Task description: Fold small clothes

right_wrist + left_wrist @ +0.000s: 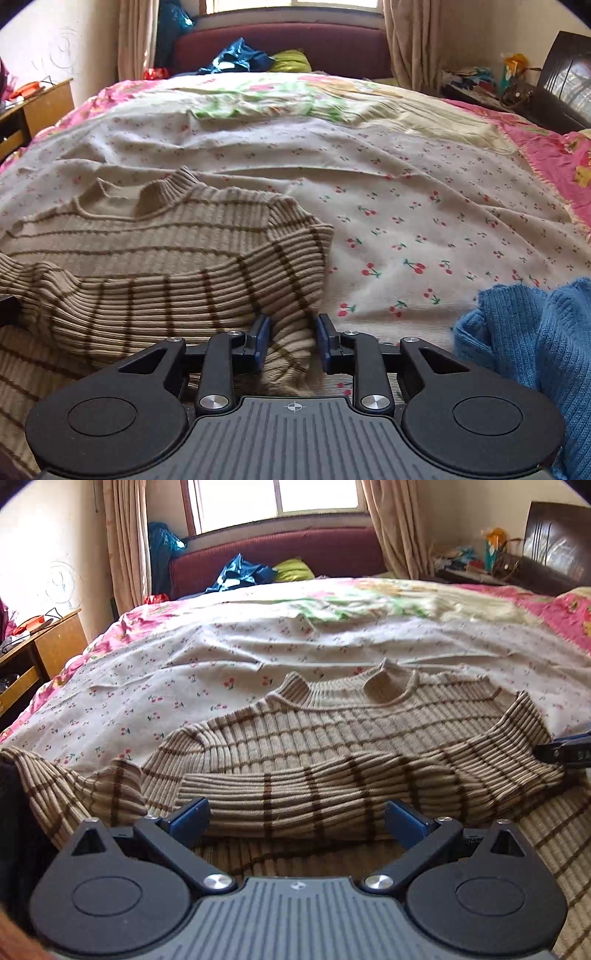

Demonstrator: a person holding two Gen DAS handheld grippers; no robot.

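On cherry-print bedspread point(424, 221): one beige striped ribbed sweater point(332, 734), laid flat, collar toward the window, one sleeve folded across its front. Left gripper point(295, 818): jaws wide apart, straddling the folded sleeve, pads clear of it. Right gripper point(291, 339): jaws partly apart, sleeve fold between them, pads not pressing. Blue knit garment point(535, 332) at right.

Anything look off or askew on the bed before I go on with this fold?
The striped sweater is not folded evenly: one sleeve lies folded across its body, while the other sleeve trails bunched off to the left. A blue knit garment sits crumpled by the right gripper, whose open jaws straddle sweater fabric.
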